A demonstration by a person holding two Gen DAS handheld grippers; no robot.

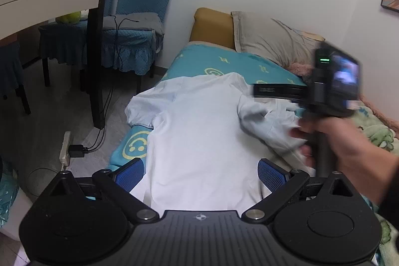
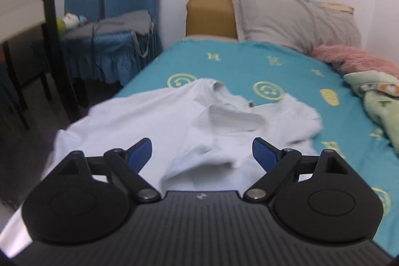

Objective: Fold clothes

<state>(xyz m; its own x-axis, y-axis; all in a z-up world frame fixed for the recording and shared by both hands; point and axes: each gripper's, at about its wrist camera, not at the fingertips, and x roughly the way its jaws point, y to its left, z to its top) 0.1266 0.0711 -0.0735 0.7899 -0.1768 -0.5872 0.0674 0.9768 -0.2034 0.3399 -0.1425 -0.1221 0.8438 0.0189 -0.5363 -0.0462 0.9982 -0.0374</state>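
While the white T-shirt [image 1: 199, 131] lies spread mid-frame on the teal smiley bedsheet [image 2: 294, 66] for folding, left gripper [image 1: 200, 172] and right gripper [image 2: 202, 152] hover wide, empty.

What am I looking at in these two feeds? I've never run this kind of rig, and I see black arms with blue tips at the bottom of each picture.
There is no robot here. A person carries a handheld two-finger gripper in each hand, and each picture comes from a fisheye camera on one gripper, looking forward along its fingers. The blue tips are the finger pads.

In the left wrist view, the left gripper is open, with nothing between its pads. The person's right hand shows at the right of that view, blurred, gripping the handle of the other tool.

In the right wrist view, the right gripper is also open and empty.

Both look down on a white T-shirt spread on a bed with a teal sheet. A grey pillow lies at the far end.
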